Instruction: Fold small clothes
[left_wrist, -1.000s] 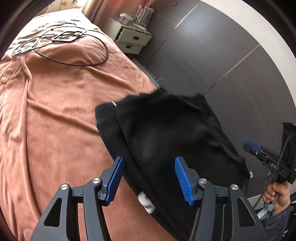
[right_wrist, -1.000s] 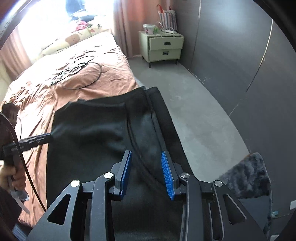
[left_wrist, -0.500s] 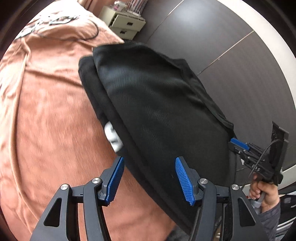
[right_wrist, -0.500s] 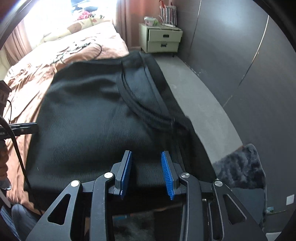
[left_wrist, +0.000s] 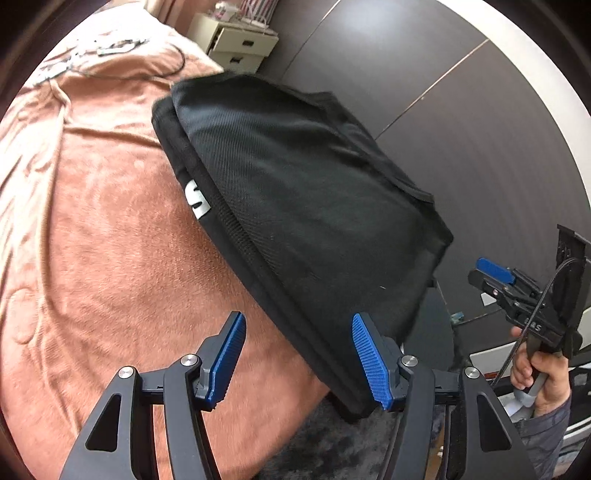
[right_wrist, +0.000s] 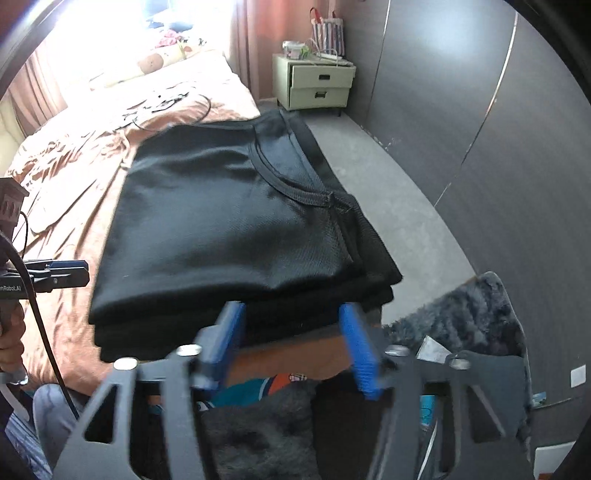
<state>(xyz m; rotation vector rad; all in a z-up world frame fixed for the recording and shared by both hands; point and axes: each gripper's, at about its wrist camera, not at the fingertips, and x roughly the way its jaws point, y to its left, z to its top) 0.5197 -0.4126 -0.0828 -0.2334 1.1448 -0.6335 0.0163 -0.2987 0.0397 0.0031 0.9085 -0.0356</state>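
**Fold laid down; both claws off the cloth**

Left side: brown bedspread (left_wrist: 92, 229), rumpled, with a thin black cable (right_wrist: 173, 99) lying loose near the pillows (right_wrist: 147, 62) at the far end. Left claw (left_wrist: 297, 363) spread wide, blue pads well apart, nothing between them; bedspread and the near edge of the garment visible through the gap.

Centre: black shirt (right_wrist: 221, 221) lying on the bed near its foot-end corner, doubled into a rough rectangle of at least two layers. Ribbed collar band (right_wrist: 295, 188) showing on the upper layer. White letter mark (left_wrist: 197, 201) exposed on the lower layer's side edge. Near edges of the layers roughly in line, the upper one set slightly back. Surface fairly smooth, a few soft bulges.

Right side: right claw (right_wrist: 297, 345) blurred but plainly open, pads wide apart, holding nothing, just short of the shirt's near edge. Grey shaggy rug (right_wrist: 476, 314) on the floor below, pale nightstand (right_wrist: 314, 83) by the far wall, dark wardrobe panels (right_wrist: 498, 129) along the right.

Progress, as judged: main fold appears complete and released. Remaining, if anything: one more fold to a smaller packet, or squaring the offset edges. Further garments not identifiable.
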